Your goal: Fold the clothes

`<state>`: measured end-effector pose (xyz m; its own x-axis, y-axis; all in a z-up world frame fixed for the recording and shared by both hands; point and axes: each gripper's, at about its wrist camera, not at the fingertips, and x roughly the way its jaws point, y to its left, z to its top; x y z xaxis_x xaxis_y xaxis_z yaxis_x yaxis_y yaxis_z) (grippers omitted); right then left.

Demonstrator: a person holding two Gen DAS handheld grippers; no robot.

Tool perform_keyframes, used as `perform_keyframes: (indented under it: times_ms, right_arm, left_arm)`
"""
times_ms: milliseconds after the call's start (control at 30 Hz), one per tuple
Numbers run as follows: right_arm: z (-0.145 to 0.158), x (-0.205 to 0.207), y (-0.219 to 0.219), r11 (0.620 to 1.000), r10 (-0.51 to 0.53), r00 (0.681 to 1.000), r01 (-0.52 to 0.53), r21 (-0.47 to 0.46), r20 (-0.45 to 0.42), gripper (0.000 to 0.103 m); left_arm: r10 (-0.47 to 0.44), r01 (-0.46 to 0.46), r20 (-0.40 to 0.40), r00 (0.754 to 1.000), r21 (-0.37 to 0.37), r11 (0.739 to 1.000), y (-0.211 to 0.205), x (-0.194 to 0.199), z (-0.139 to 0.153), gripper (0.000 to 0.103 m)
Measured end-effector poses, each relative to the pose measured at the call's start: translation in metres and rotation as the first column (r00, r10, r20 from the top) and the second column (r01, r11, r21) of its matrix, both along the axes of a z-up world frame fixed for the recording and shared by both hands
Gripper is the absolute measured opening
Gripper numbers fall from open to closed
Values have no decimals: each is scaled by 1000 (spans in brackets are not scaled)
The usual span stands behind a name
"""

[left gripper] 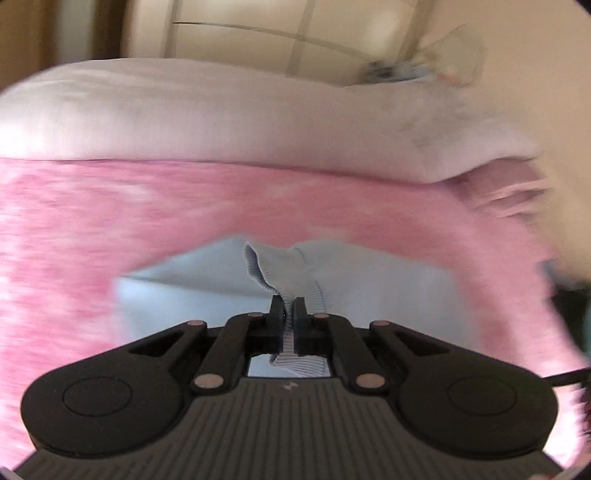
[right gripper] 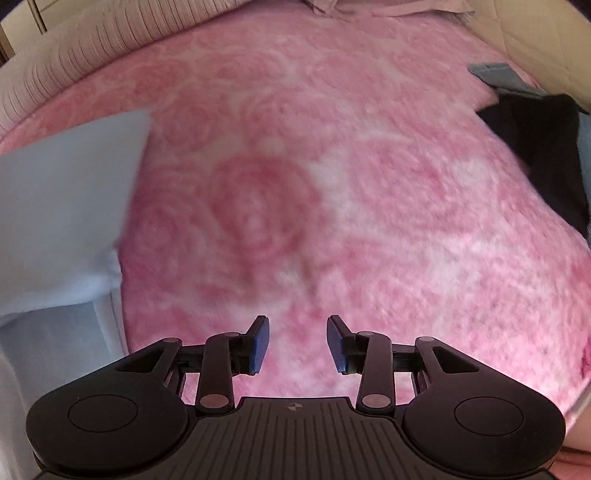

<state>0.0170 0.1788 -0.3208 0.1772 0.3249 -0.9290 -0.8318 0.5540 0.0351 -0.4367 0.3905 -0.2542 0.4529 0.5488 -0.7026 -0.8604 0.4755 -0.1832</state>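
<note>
Light blue garment (left gripper: 369, 280): lies on a pink blanket (left gripper: 110, 229) with a rose pattern, its ribbed edge (left gripper: 258, 269) lifted off the surface. In the right wrist view the same garment (right gripper: 62, 192) occupies the left margin of the frame, a flat panel with a squared corner toward the top.

Left gripper (left gripper: 289, 314): fingers clenched on the ribbed edge, the fabric pinched between the two pads and running down between the linkages. The surroundings in this view are motion-blurred.

Right gripper (right gripper: 297, 341): fingers released, spread apart with a clear gap, holding nothing, above bare blanket and well to the right of the garment.

Surroundings: a pale pink quilt (left gripper: 221, 118) lies folded along the far edge of the blanket. A black piece of clothing (right gripper: 543, 147) sits at the right edge of the blanket, with a grey-blue item (right gripper: 498, 75) just beyond it. Cream wall panelling (left gripper: 258, 33) stands behind the bedding.
</note>
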Motion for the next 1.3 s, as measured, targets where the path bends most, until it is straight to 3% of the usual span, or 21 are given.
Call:
perform_keyframes:
  times_ms: [67,133,200,300,433,533,667,767,833,867,1000,1033,1067,1167,1200,1267,1300]
  right_arm:
    - [-5,-2,11,1000,16,1000,-16,13,-20,39]
    - [-8,-8,22,998,46,998,-45,31,-36,39]
    - [-7,-19,31,993,104,994,-101,67,-44,39]
    - [-4,-40,42,967,229,973,-224,122,-32,39]
    - [-3,-71,57,900,406,914,-397,178,-12,39]
    - [-9,-95,68,839,519,854,-519,163,47,39]
    - [-17,-119,78,778,603,787,-617,120,130,39]
    - [-24,-126,83,756,632,763,-645,111,136,39]
    - [-27,-131,85,734,657,739,-673,95,149,39]
    - [-29,-133,85,718,674,720,-691,82,168,39]
    - [-40,-146,83,650,723,608,-760,-25,328,37]
    - [-39,-144,82,645,720,599,-764,-21,350,26]
    - [-37,-138,81,661,705,622,-750,4,342,15]
    - [-35,-118,79,737,633,721,-673,68,281,14]
    - [-36,-111,79,759,612,750,-646,80,249,14]
    - [-38,-99,81,801,568,802,-590,102,183,14]
    - [-40,-93,82,821,544,826,-561,111,149,14]
  left_arm:
    - [83,-88,-62,995,-86,992,19,-18,-27,4]
    - [200,-207,-56,978,-220,953,31,-40,-57,4]
    - [295,-276,7,955,-336,901,32,-55,-79,5]
    - [357,-306,59,932,-397,865,23,-62,-91,19]
    - [426,-341,103,899,-446,827,23,-71,-98,20]
    - [471,-363,120,874,-483,797,28,-76,-101,24]
    - [494,-369,119,861,-523,768,34,-75,-109,29]
    - [511,-369,131,850,-544,754,35,-71,-117,22]
    - [504,-363,134,854,-540,759,34,-67,-119,9]
    - [490,-359,127,862,-528,769,33,-65,-118,4]
    - [440,-336,122,890,-479,811,27,-59,-110,2]
    - [420,-316,135,898,-467,826,25,-57,-107,2]
    - [399,-296,147,905,-455,840,23,-55,-103,2]
    - [310,-227,142,940,-417,880,14,-42,-100,2]
    - [275,-213,109,955,-396,893,11,-36,-101,2]
    - [249,-208,61,967,-380,901,8,-29,-110,2]
    - [265,-225,52,963,-390,893,8,-30,-114,2]
